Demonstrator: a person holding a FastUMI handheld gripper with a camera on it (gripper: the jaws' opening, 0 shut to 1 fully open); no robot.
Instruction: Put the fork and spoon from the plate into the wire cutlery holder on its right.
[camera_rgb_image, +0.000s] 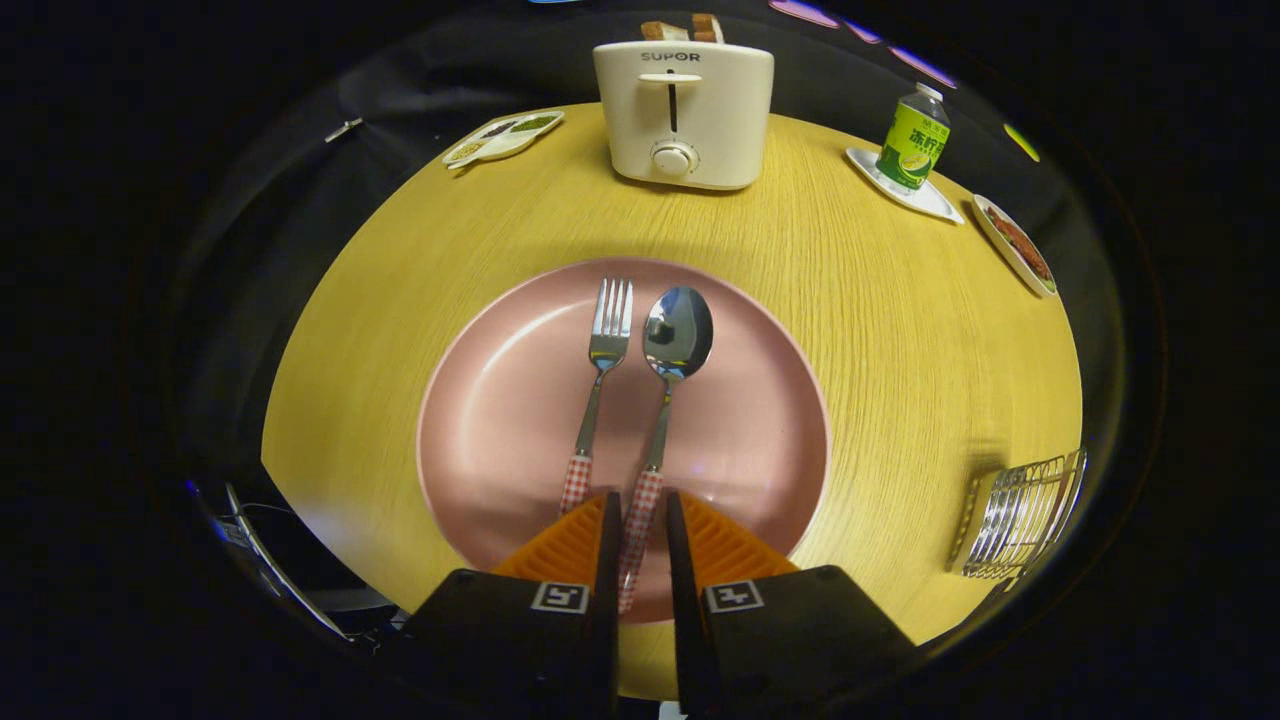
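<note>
A pink plate sits in the middle of the round wooden table. On it lie a fork and a spoon side by side, heads pointing away from me, each with a red-checked handle. My gripper is low over the plate's near rim. Its fingers are drawn close together on the spoon's handle, which runs between them. The fork's handle ends just left of the left finger. The wire cutlery holder stands on the table to the right of the plate, near the table's edge.
A white toaster with bread in it stands beyond the plate. A green bottle on a small white dish and a dish of food are at the far right. A divided snack tray lies at the far left.
</note>
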